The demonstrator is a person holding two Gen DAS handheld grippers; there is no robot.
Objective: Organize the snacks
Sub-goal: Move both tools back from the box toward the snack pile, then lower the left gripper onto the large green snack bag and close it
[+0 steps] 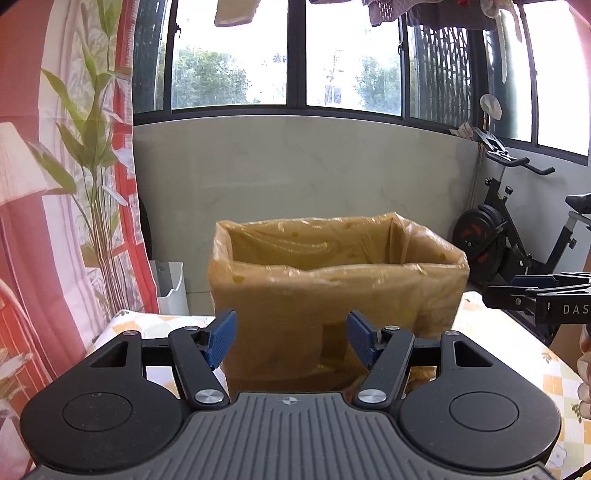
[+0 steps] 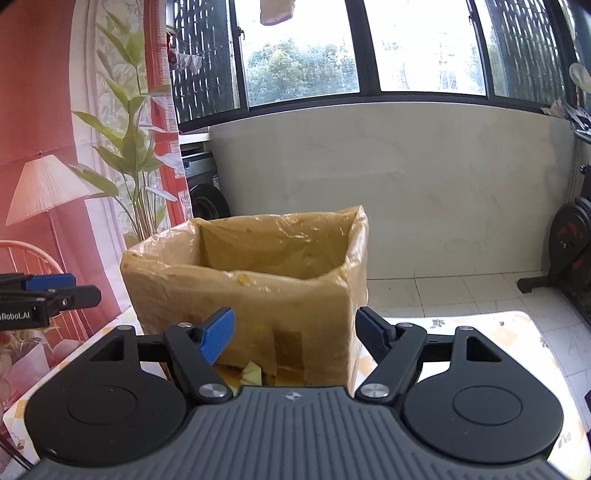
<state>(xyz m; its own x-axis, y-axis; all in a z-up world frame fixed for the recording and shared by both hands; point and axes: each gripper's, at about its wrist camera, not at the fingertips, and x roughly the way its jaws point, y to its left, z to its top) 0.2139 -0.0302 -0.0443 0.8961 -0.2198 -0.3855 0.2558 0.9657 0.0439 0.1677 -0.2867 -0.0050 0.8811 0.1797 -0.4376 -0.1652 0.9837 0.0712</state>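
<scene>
Balcony setting, barred windows and exercise bike [image 1: 517,236] behind; patterned counter [image 2: 517,332] carrying cardboard box [image 1: 332,295] lined with yellow bag, mouth open, presumably to receive snacks; yellow packet [image 2: 253,371] at box foot; left hand-held gripper [image 1: 291,338] and right hand-held gripper [image 2: 295,334] both spread apart, empty, level before box, seemingly poised for picking.

A home's enclosed balcony: laundry [image 1: 236,13] hangs above wide windows [image 1: 295,55], an exercise bike [image 1: 517,229] stands by the wall, and a washing machine [image 2: 203,184] sits behind a printed curtain [image 2: 55,147].
</scene>
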